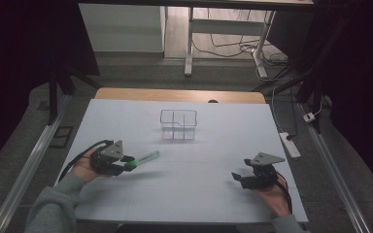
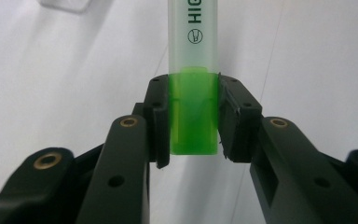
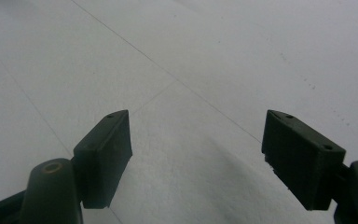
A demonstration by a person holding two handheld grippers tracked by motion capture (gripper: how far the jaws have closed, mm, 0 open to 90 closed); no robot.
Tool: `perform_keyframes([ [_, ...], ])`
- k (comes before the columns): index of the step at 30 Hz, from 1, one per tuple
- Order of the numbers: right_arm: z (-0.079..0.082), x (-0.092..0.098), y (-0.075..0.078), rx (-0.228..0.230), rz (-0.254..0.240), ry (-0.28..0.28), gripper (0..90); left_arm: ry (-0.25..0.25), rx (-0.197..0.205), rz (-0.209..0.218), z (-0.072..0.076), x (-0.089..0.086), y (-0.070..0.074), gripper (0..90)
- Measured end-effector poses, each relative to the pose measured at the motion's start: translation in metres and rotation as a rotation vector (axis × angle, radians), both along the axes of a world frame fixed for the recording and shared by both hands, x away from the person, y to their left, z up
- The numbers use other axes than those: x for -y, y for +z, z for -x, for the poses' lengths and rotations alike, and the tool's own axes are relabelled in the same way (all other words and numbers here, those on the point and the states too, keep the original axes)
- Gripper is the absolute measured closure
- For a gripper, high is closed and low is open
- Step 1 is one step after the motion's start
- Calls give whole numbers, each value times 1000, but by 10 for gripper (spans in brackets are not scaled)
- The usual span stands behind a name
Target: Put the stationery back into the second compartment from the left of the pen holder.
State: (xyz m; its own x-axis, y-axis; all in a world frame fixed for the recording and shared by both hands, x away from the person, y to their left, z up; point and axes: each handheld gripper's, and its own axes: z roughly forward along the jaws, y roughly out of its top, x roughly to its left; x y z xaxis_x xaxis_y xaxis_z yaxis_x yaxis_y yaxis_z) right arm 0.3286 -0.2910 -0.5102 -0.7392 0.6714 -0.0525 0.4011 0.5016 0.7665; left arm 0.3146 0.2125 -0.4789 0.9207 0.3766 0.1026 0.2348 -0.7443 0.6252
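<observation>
My left tool [image 1: 126, 164] pinches the green highlighter [image 1: 144, 159] by its cap, barrel pointing toward the clear organizer [image 1: 178, 125] ahead-right.

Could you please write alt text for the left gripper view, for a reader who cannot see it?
The left gripper clamps the bright green cap end of a translucent plastic highlighter pen between its two black jaws. The pale barrel, with dark printed letters, runs straight up out of frame over the white table surface.
</observation>
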Motion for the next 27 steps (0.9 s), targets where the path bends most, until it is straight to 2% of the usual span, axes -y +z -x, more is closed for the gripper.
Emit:
perform_keyframes([
  [8,-1,0,0,2,-2,-2,234,23,33,24,5,13,6,665],
  [16,0,0,1,10,2,-4,234,30,41,37,1,27,5,665],
  [22,0,0,1,13,-5,-4,236,6,56,40,0,41,8,665],
  [27,0,0,2,12,-4,-2,237,7,57,47,-1,47,12,665],
])
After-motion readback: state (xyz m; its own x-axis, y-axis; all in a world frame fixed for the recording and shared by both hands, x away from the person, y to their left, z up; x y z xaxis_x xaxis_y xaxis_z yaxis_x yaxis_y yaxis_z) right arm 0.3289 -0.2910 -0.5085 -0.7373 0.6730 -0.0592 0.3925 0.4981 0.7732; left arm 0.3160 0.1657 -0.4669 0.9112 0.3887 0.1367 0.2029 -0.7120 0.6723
